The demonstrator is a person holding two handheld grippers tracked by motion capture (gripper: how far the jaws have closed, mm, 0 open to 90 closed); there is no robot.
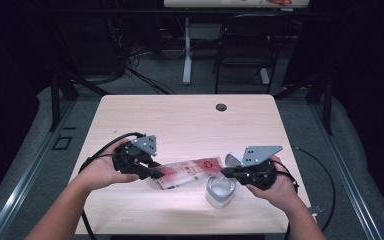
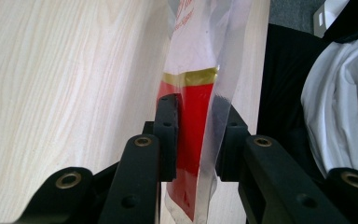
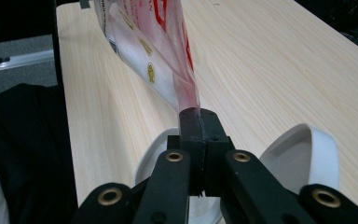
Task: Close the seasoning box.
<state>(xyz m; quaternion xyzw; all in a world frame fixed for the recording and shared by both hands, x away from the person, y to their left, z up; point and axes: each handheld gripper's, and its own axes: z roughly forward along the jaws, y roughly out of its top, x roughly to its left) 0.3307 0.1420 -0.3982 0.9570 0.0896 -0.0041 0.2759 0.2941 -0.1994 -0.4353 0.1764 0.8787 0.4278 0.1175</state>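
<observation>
Dark walls and cables surround a light wooden table (image 1: 180, 120), and a black chair (image 1: 245, 45) stands behind it at about 12 o'clock. On the table top there is a small dark round hole (image 1: 221, 107) near the far edge.

From the high view, a red and clear plastic bag (image 1: 187, 172) is stretched between the two grippers, over the near part of the table. Its long axis runs from about 8 o'clock to 2 o'clock, nearly level. The left gripper (image 1: 152, 172) takes the bag's left end and the right gripper (image 1: 227, 172) takes its right end. A clear round container (image 1: 221, 192) stands just below the right gripper, at its 6 o'clock, and a white lid (image 1: 232, 159) lies just beside it at 12 o'clock. These two things are close under the bag's right end.

From the left gripper view, the bag (image 2: 193, 107) goes up from the jaws toward 12 o'clock, with a gold band across it. The jaws stand on both sides of the red part and pinch it. A white shirt (image 2: 340, 107) is at 3 o'clock.

From the right gripper view, the jaws are pressed together on a twisted corner of the bag (image 3: 168, 51), which goes away toward 11 o'clock. The white lid (image 3: 307, 158) is at 4 o'clock, and the container's rim (image 3: 151, 158) is under the jaws.
</observation>
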